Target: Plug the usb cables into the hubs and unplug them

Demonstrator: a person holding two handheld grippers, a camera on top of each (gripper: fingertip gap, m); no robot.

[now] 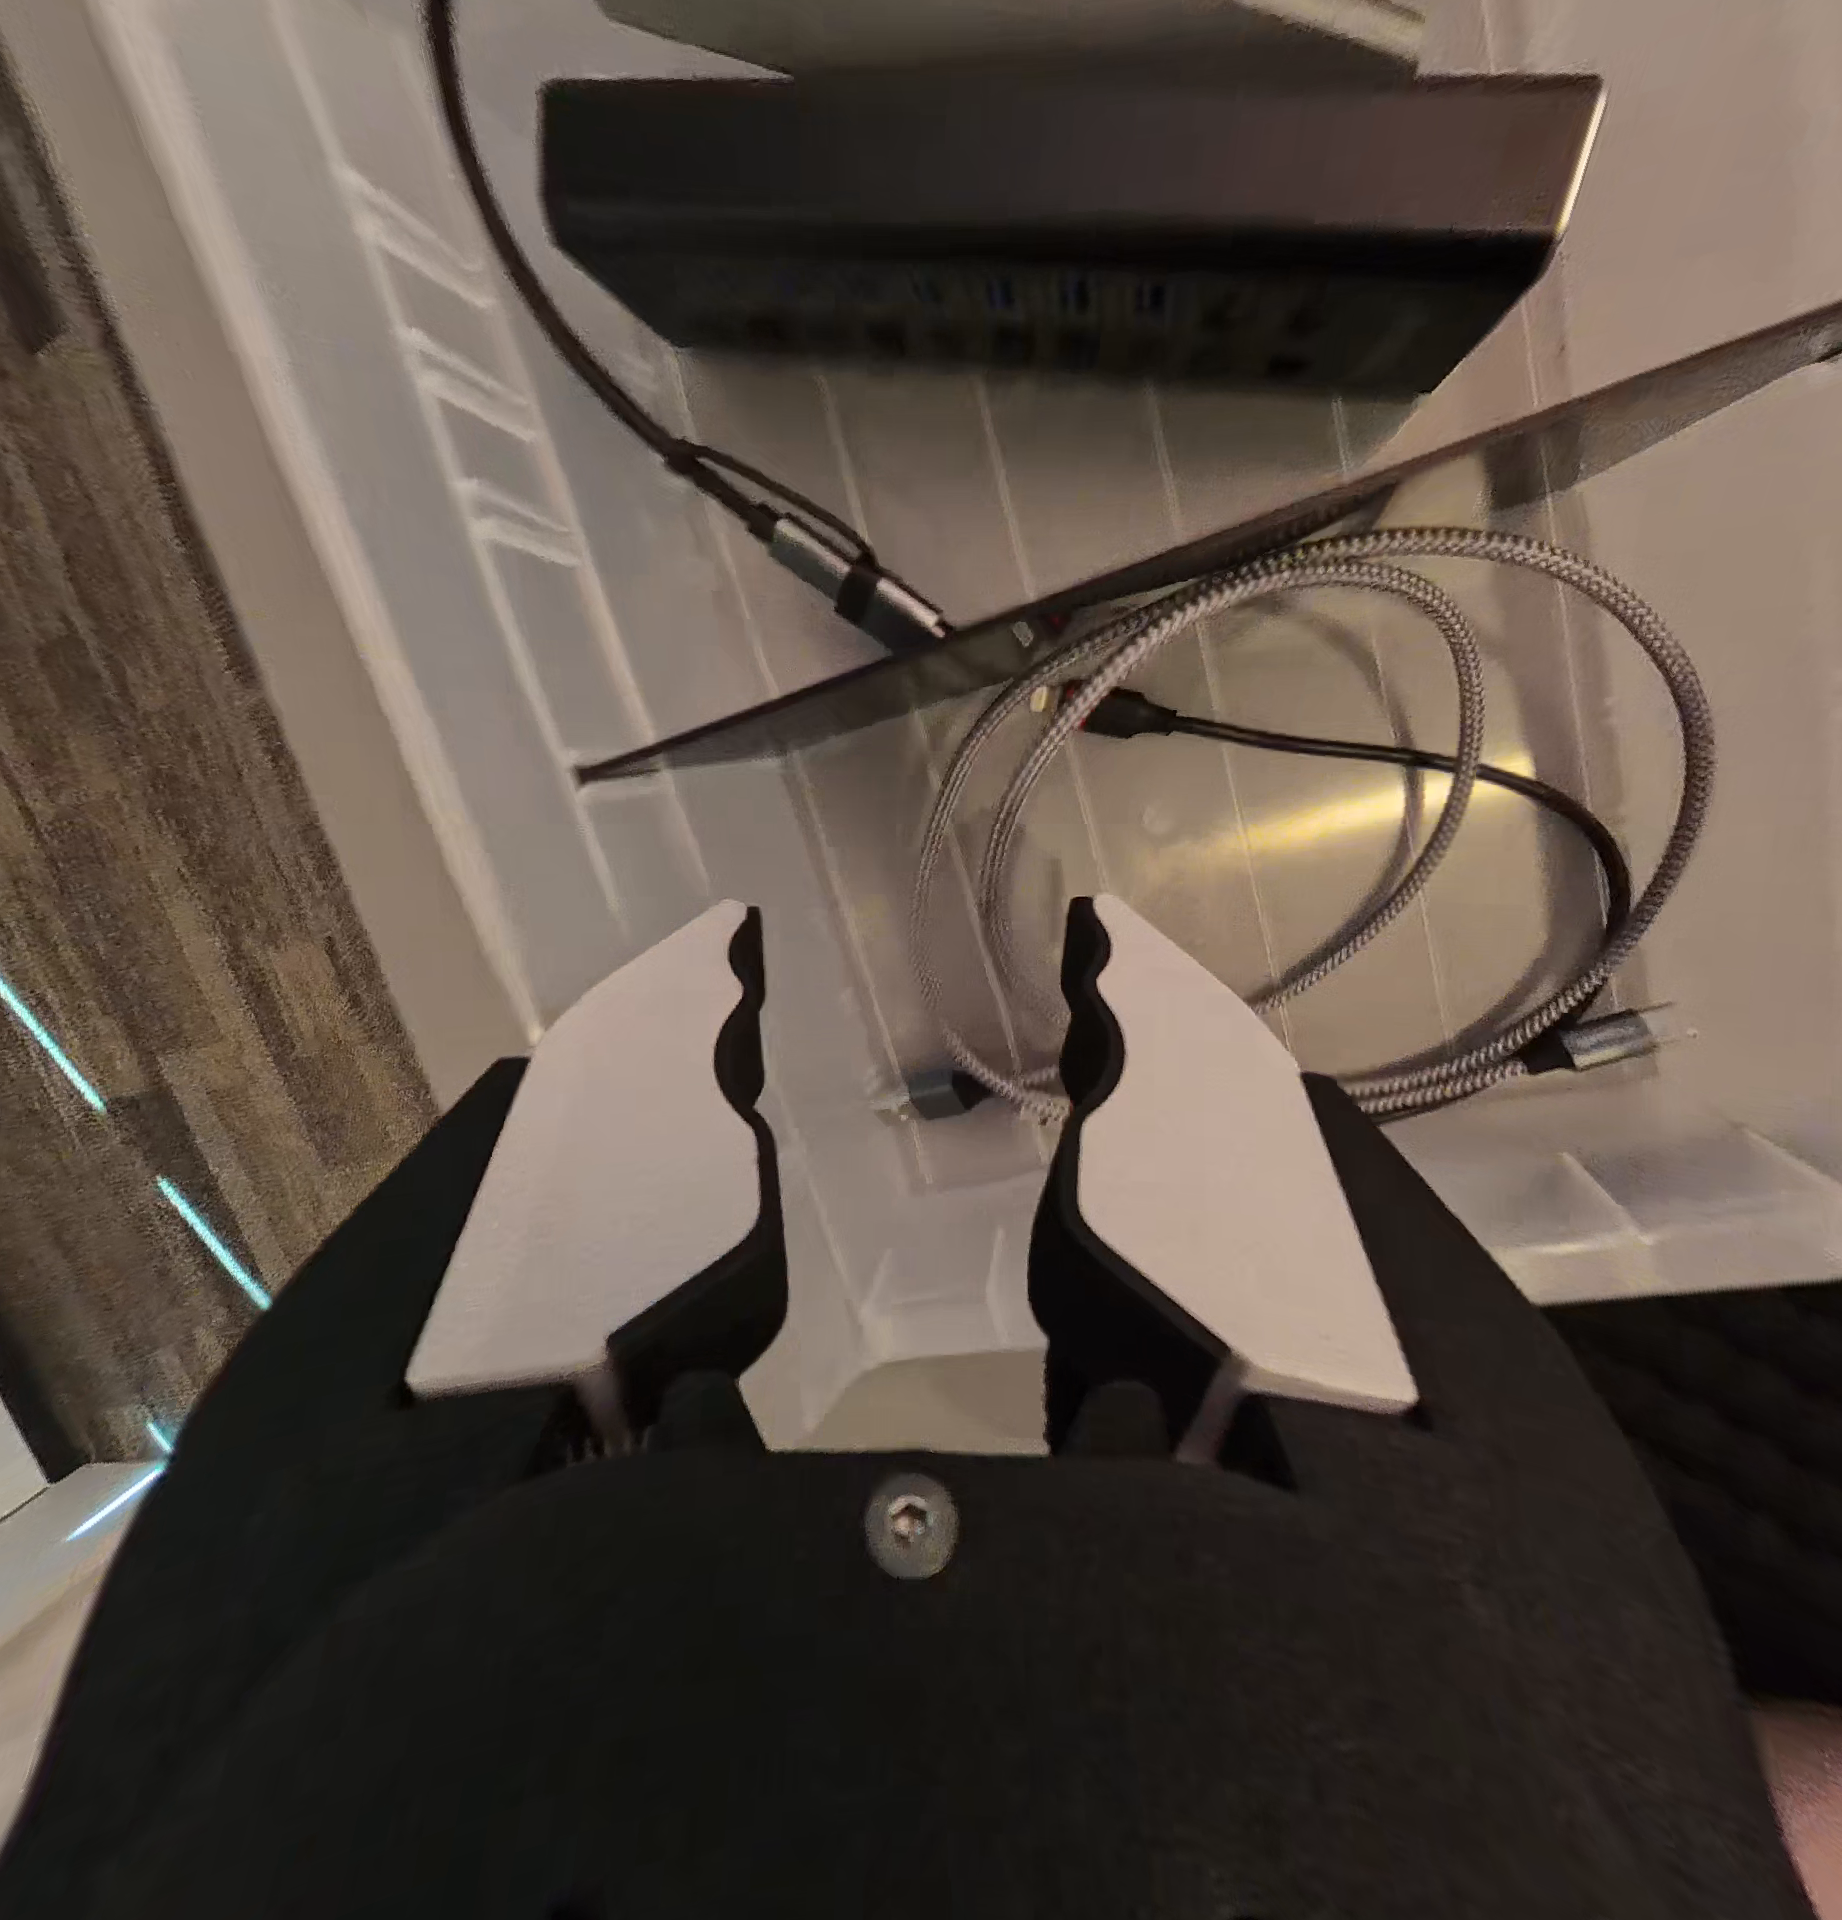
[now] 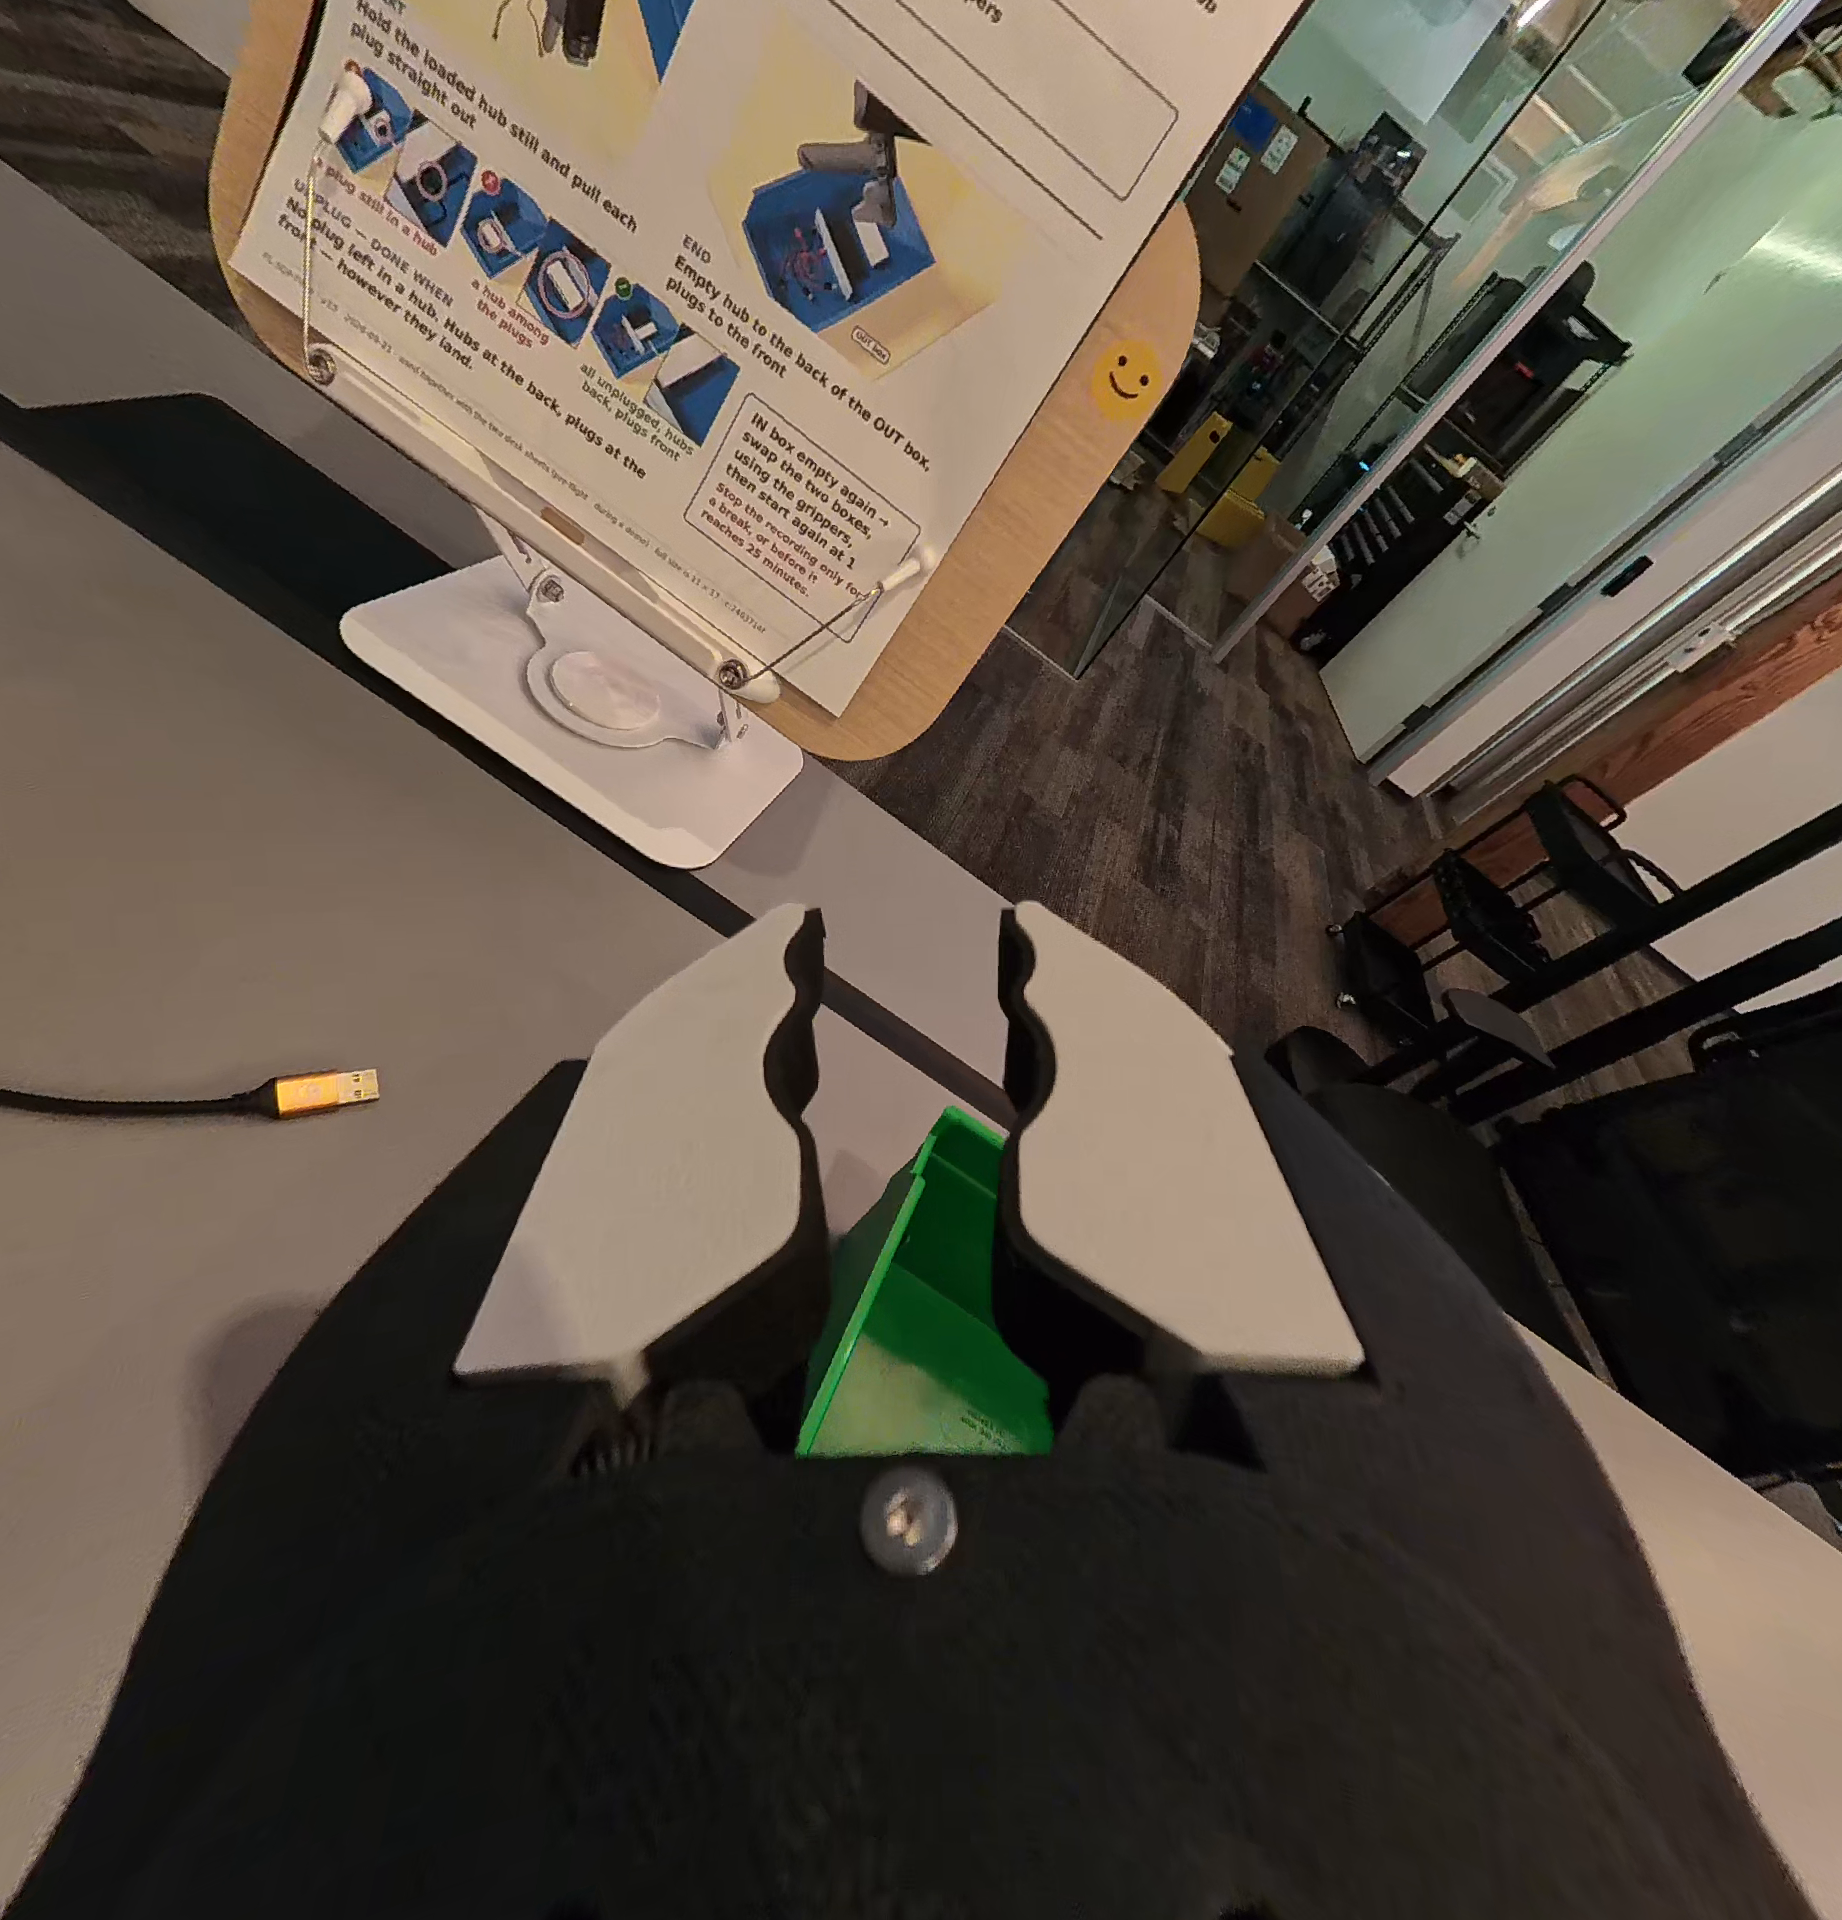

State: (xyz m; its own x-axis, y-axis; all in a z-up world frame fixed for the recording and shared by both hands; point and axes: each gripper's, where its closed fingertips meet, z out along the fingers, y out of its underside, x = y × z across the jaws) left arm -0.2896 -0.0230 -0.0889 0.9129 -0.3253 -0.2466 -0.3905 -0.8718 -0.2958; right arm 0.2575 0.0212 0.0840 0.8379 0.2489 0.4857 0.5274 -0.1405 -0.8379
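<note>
In the left wrist view my left gripper (image 1: 912,920) is open and empty above a clear plastic box (image 1: 688,644). Inside lie a wide black hub (image 1: 1042,229) at the far end, a thin dark flat hub (image 1: 1208,561) lying on a slant, a coiled grey braided USB cable (image 1: 1457,634) with grey plugs, and a thin black cable (image 1: 1416,758). A dark cable (image 1: 543,312) ends in a grey plug at the flat hub. In the right wrist view my right gripper (image 2: 912,925) is open and empty over the grey table; a gold USB plug (image 2: 325,1091) on a black cable lies to its left.
A green bin (image 2: 927,1299) sits below the right gripper's fingers at the table's edge. An instruction sheet on a white stand (image 2: 584,707) stands at the back of the table. Carpet floor, glass walls and black chairs (image 2: 1519,935) lie beyond the table.
</note>
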